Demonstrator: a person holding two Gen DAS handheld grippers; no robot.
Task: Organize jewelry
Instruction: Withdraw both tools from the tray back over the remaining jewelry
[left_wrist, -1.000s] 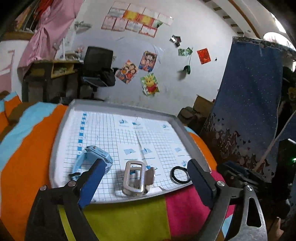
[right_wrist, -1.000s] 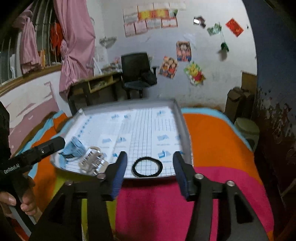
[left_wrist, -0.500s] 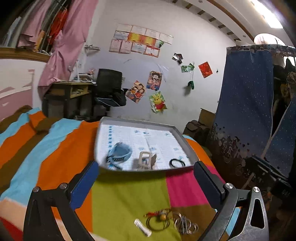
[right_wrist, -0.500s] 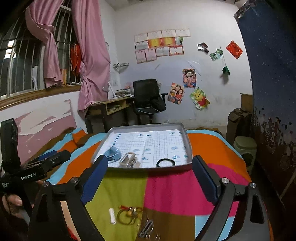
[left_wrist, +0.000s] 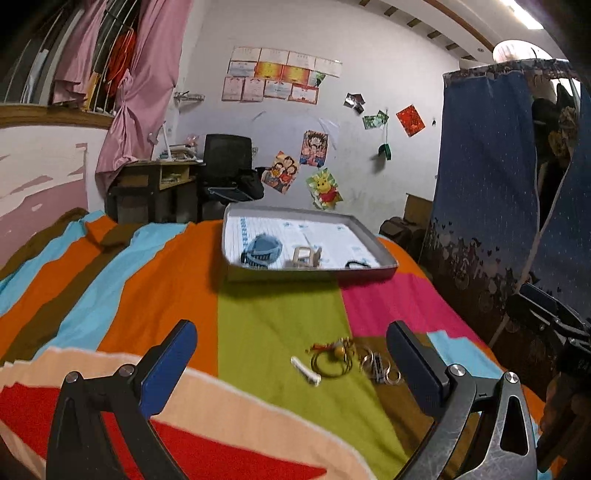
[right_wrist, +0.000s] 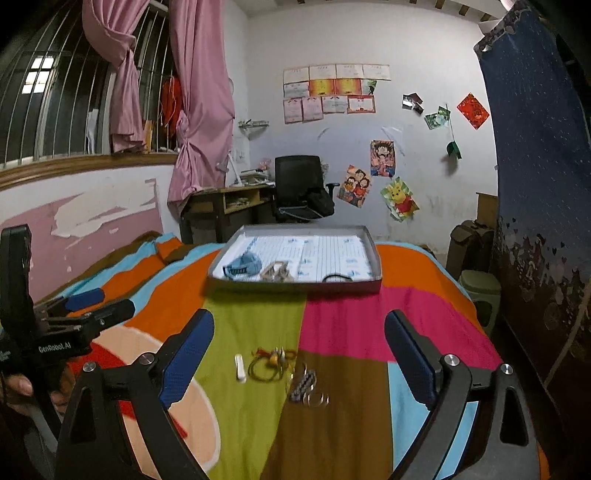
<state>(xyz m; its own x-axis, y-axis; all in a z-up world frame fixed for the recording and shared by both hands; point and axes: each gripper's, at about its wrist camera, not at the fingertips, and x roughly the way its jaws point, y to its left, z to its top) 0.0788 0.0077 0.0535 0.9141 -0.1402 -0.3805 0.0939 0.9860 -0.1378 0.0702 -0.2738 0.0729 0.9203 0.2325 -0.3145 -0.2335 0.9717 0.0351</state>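
Observation:
A grey tray (left_wrist: 310, 272) (right_wrist: 295, 286) lies far up the striped blanket. It holds a blue watch (left_wrist: 262, 249) (right_wrist: 242, 265), a silver watch (left_wrist: 306, 256) (right_wrist: 275, 271) and a black ring (left_wrist: 357, 264) (right_wrist: 336, 277). Nearer, loose jewelry lies on the blanket: a white clip (left_wrist: 304, 375) (right_wrist: 240, 367), gold hoops with red thread (left_wrist: 330, 356) (right_wrist: 271, 363) and silver rings (left_wrist: 376, 365) (right_wrist: 308, 387). My left gripper (left_wrist: 291, 354) is open, with the pile between its fingers and beyond them. My right gripper (right_wrist: 299, 350) is open just short of the same pile. The left gripper also shows in the right wrist view (right_wrist: 85, 304).
The blanket (left_wrist: 147, 295) covers a bed. A pink wall runs along the left, a blue curtain (left_wrist: 498, 184) hangs on the right. A desk and a black chair (right_wrist: 299, 188) stand beyond the bed's far end. A hand (right_wrist: 18, 387) holds the left tool.
Both grippers have drawn back from the tray toward the near end of the bed and opened wider. The loose jewelry pile has come into view.

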